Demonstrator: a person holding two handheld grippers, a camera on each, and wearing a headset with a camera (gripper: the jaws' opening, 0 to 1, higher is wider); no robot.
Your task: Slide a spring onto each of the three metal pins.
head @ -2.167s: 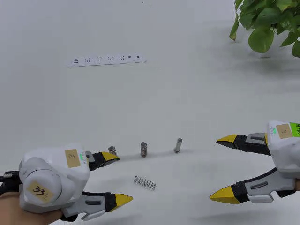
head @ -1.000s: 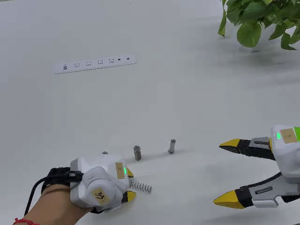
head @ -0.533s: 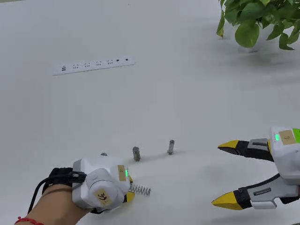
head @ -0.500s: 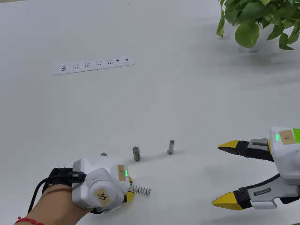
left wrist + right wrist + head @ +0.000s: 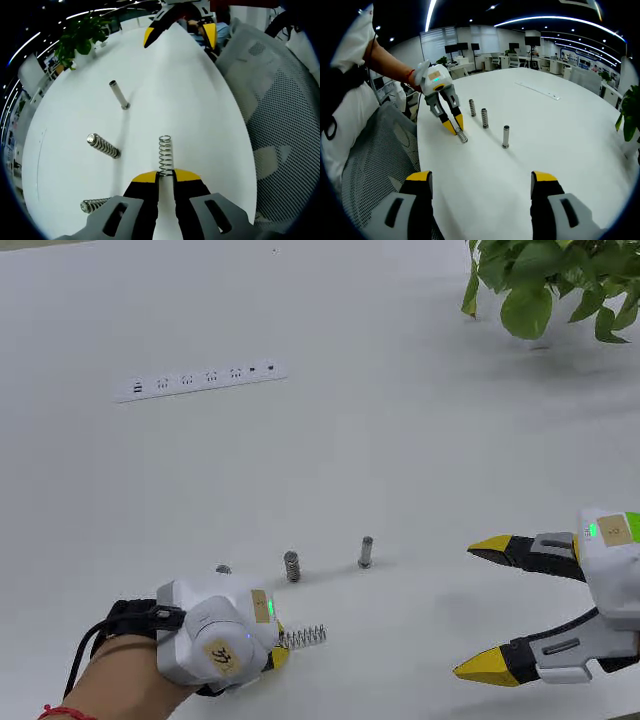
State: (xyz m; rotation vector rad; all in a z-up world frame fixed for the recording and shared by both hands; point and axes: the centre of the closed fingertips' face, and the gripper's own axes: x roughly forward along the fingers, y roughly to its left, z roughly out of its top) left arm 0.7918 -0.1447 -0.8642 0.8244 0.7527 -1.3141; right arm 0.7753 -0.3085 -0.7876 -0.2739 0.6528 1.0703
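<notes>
the left gripper pinched one end of the spring, the rest jutting ahead of its jaws; the right gripper stood with jaws spread.

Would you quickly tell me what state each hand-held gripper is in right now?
Left hand-held gripper: closed on one end of the spring.
Right hand-held gripper: open, holding nothing.
</notes>
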